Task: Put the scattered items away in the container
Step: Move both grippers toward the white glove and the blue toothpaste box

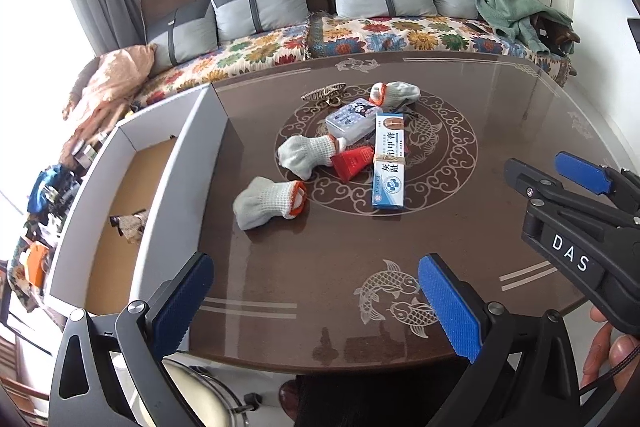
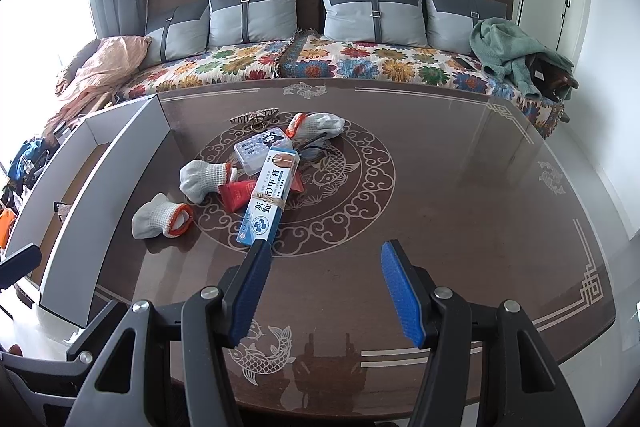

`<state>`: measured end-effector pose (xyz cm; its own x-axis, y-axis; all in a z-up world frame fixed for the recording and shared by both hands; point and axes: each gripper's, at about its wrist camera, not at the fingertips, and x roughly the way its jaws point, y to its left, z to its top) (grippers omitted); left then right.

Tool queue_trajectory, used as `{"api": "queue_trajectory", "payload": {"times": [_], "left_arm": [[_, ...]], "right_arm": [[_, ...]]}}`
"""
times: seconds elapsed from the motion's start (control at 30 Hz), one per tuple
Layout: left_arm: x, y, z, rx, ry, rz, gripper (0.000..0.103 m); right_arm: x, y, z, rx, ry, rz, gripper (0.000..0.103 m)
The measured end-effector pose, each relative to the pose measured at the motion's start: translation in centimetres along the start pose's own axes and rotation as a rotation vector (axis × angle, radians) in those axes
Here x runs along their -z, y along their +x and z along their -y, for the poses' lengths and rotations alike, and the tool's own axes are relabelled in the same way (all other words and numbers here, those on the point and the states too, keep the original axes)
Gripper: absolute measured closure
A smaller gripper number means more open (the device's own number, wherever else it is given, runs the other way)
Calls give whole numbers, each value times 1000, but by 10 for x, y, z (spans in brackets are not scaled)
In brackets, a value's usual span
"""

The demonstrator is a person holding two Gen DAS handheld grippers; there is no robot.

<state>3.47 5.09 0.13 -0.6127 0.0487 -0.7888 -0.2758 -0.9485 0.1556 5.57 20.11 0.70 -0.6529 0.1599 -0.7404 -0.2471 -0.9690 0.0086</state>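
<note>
Scattered on the brown glass-topped table (image 1: 460,227) are three grey gloves with orange cuffs (image 1: 268,203) (image 1: 308,153) (image 1: 396,93), a blue-and-white carton (image 1: 388,163), a red tube (image 1: 352,163), a clear plastic case (image 1: 352,119) and a woven hair clip (image 1: 324,93). The white cardboard container (image 1: 176,187) stands at the table's left edge with one small patterned item (image 1: 130,227) inside. My left gripper (image 1: 320,303) hovers open over the near edge, holding nothing. My right gripper (image 2: 324,287) is open and empty, just short of the carton (image 2: 268,199); in the left wrist view the right gripper (image 1: 548,171) sits at the right.
A sofa (image 2: 360,63) with grey cushions, a floral cover, a green blanket (image 2: 512,51) and a pink cloth (image 2: 96,67) runs behind the table. Clutter (image 1: 44,195) lies on the floor left of the container. A hand (image 1: 612,347) grips the right tool.
</note>
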Motion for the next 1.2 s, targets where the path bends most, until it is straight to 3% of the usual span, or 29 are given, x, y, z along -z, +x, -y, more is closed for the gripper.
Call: {"api": "queue_trajectory", "payload": {"times": [0.53, 0.63, 0.9, 1.07, 1.2], "left_arm": [[5, 7, -1, 53, -7, -2, 0], [6, 13, -1, 91, -6, -24, 0], [9, 33, -14, 4, -65, -83, 0], [19, 49, -39, 9, -153, -88, 0], [22, 62, -52, 0, -197, -112, 0]], "right_arm": [[6, 7, -5, -4, -16, -18, 44], [7, 9, -7, -9, -26, -24, 44], [11, 24, -7, -44, -19, -47, 44], [19, 52, 0, -136, 43, -113, 44], [22, 68, -8, -151, 39, -141, 44]]}}
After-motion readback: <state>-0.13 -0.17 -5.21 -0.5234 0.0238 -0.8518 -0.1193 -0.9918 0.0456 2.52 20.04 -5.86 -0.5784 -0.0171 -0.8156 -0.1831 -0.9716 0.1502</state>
